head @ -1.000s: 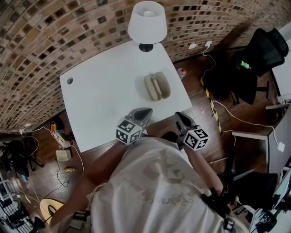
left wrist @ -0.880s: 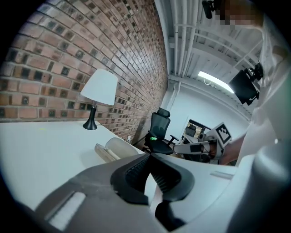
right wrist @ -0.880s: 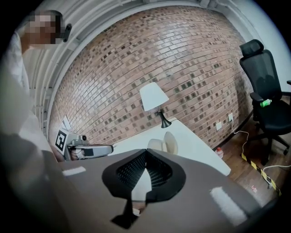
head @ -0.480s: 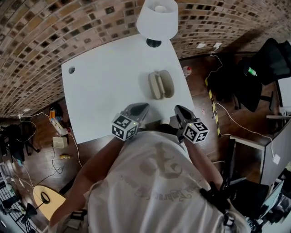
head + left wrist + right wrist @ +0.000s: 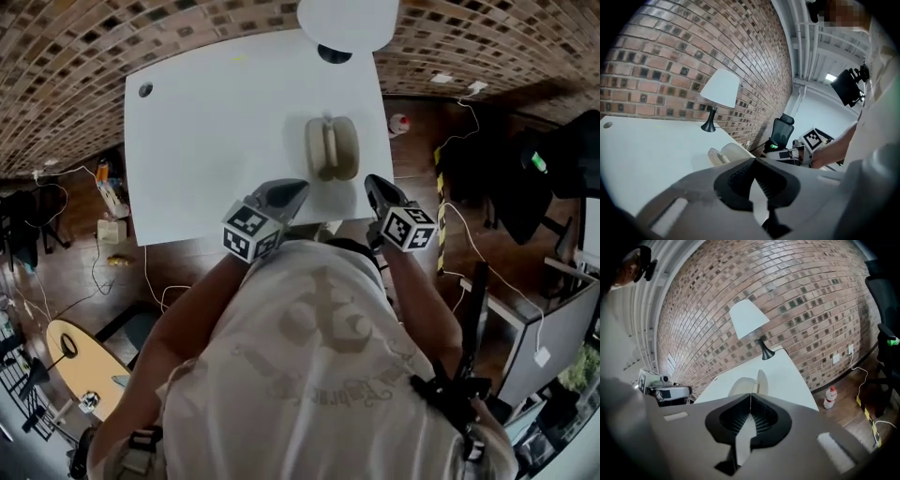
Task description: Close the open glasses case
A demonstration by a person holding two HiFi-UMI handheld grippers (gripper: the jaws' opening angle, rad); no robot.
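the grey left gripper (image 5: 292,190) and right gripper (image 5: 373,185) are both pinched together, empty; the beige oval glasses case (image 5: 331,148) lies open near the white table (image 5: 206,112) edge, so one clumsy shove could skid it off

One table (image 5: 206,122). One round hole (image 5: 145,90) in it, far left corner. One glasses case (image 5: 330,148), right side of table. One lamp (image 5: 349,19), far edge. Two grippers at near edge: left gripper (image 5: 298,187), right gripper (image 5: 370,184). One bottle (image 5: 400,123) on floor, right of table. One black office chair (image 5: 572,141), farther right.
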